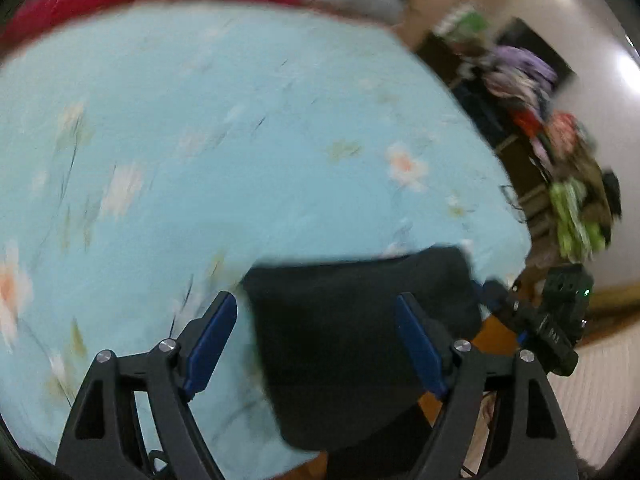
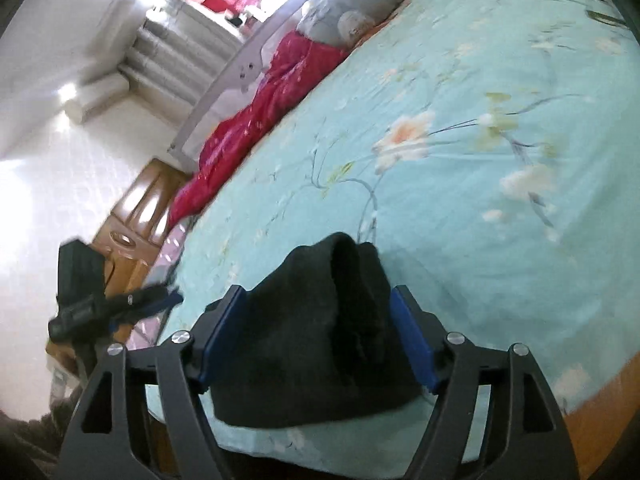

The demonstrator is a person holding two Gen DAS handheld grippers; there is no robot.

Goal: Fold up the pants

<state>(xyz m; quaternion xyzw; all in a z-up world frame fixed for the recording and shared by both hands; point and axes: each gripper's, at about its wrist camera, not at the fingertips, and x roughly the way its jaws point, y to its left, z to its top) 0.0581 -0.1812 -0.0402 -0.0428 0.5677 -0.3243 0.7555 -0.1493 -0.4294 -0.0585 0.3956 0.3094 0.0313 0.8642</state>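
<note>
Dark pants (image 1: 352, 340) lie bunched in a compact pile near the front corner of a bed with a light blue floral sheet (image 1: 240, 140). My left gripper (image 1: 316, 332) is open, its blue pads wide apart above the pile, holding nothing. In the right wrist view the pants (image 2: 320, 344) sit between the blue pads of my right gripper (image 2: 318, 328), which is open around the pile. The right gripper's body (image 1: 556, 320) shows at the right of the left wrist view. The left gripper (image 2: 116, 300) shows at the left of the right wrist view.
A red blanket (image 2: 260, 120) and a grey plush toy (image 2: 360, 4) lie along the far side of the bed. A pile of colourful clothes (image 1: 560, 152) stands against the wall. A wooden bed frame (image 2: 140, 208) and white floor (image 2: 48, 200) are beside the bed.
</note>
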